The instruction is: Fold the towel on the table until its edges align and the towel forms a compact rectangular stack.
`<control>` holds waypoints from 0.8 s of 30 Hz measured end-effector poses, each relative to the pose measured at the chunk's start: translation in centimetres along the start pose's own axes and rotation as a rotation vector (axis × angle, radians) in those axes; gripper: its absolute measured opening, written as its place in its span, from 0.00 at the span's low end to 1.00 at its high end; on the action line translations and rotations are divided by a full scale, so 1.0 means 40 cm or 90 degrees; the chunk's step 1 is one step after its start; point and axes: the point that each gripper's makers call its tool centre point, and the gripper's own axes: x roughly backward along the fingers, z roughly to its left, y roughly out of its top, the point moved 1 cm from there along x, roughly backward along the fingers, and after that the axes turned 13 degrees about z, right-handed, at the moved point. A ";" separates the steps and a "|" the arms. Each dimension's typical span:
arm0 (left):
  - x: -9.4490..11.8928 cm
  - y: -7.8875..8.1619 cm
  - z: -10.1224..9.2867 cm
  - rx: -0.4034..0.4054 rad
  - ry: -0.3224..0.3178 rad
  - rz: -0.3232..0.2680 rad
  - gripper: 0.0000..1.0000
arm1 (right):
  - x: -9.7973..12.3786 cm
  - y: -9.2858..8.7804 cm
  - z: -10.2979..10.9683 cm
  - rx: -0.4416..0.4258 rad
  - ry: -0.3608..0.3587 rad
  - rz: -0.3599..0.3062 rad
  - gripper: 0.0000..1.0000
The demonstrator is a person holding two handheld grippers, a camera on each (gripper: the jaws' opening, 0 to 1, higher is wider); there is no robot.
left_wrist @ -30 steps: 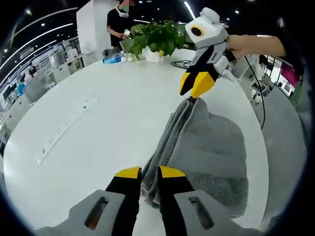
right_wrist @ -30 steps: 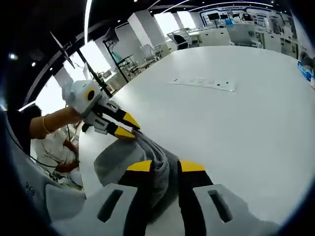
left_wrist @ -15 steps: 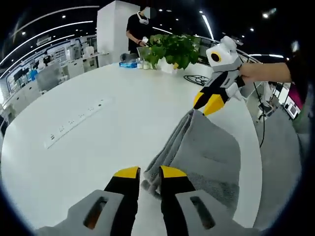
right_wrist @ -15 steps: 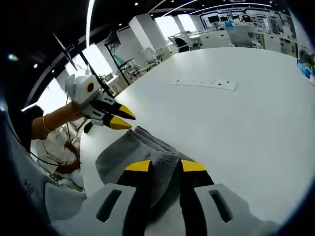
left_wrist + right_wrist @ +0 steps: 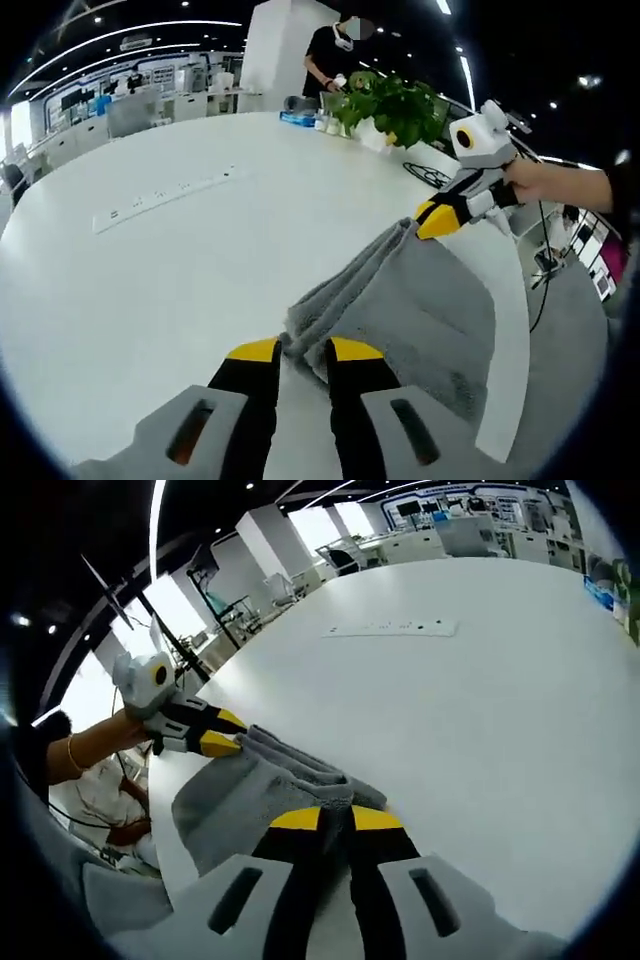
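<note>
Towel fold in progress, both corners gripped.
The white surface [image 5: 150,270] carried the grey towel [image 5: 420,310] at 3 o'clock; left claw [image 5: 301,349] and right claw [image 5: 335,818] were each closed on a corner, apparently to align edges.

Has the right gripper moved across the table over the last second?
Yes. In the left gripper view the right gripper is now further from the potted plant, towards the table edge.
</note>
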 end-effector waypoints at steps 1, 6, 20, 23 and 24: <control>-0.005 -0.001 0.002 -0.002 0.002 0.000 0.18 | -0.003 -0.001 -0.003 -0.002 -0.004 0.001 0.07; -0.023 -0.010 0.007 -0.014 0.013 0.010 0.16 | -0.013 -0.003 -0.010 0.000 -0.019 0.003 0.07; -0.039 -0.012 0.019 -0.030 0.044 0.029 0.16 | -0.029 -0.017 -0.022 0.000 -0.044 0.008 0.09; -0.014 -0.006 0.018 -0.023 0.034 0.014 0.18 | -0.020 -0.017 -0.019 -0.011 -0.035 0.001 0.09; -0.007 -0.005 0.018 -0.017 0.031 0.011 0.20 | -0.013 -0.013 -0.018 -0.021 -0.030 -0.007 0.10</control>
